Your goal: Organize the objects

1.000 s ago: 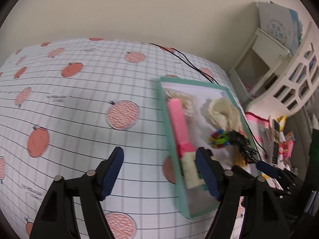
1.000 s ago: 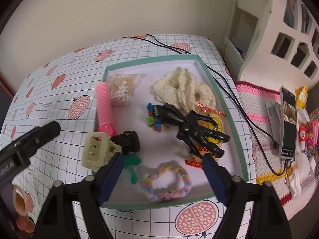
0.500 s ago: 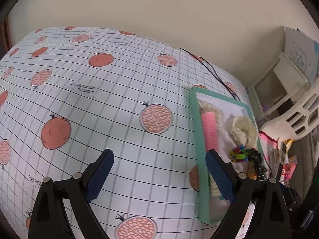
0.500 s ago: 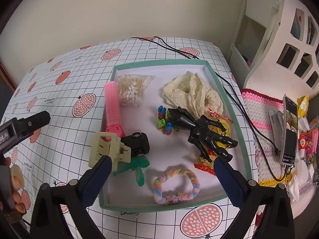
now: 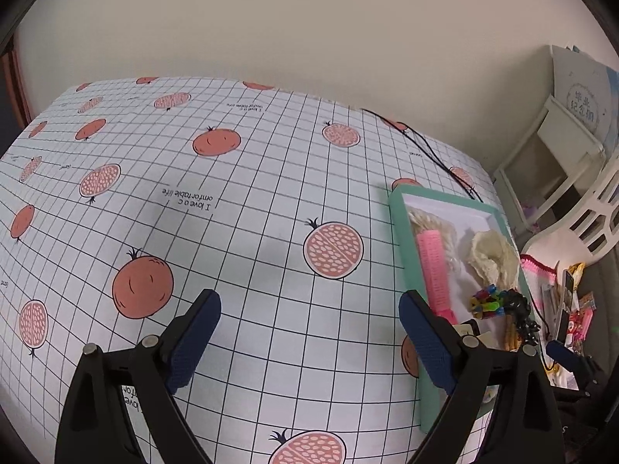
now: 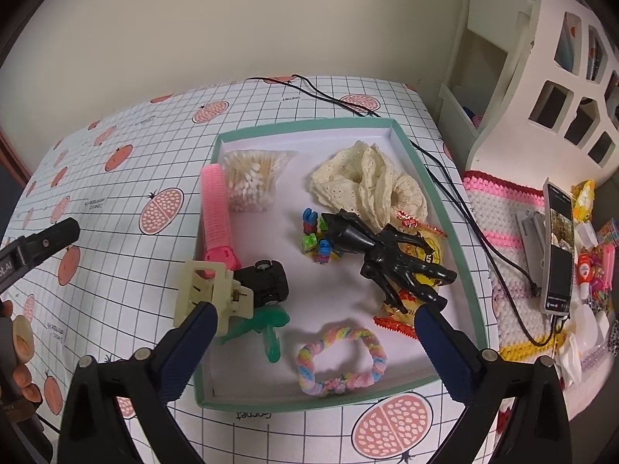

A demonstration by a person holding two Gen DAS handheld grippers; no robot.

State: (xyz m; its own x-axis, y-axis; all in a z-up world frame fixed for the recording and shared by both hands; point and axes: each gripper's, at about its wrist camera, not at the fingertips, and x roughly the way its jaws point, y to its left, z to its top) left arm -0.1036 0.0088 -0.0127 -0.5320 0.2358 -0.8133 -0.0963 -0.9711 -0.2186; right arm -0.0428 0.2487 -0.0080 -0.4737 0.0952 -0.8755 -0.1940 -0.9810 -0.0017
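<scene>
Pulling back from the tray (image 6: pixel 410 143), both grippers (left (image 5: pixel 309 332), right (image 6: pixel 313 344)) now gape wide and empty; sorting looks finished.

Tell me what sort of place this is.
Probably a home room, perhaps a bedroom or a child's corner. A table under a pomegranate-print tablecloth holds a green tray of hair accessories such as a cream scrunchie, beside a white shelf unit and a crocheted mat.

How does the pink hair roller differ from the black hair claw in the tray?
The pink hair roller is a straight ribbed cylinder along the tray's left wall; the black hair claw is spiky with curved teeth, lying diagonally toward the right side on a yellow packet. Both lie inside the green tray.
</scene>
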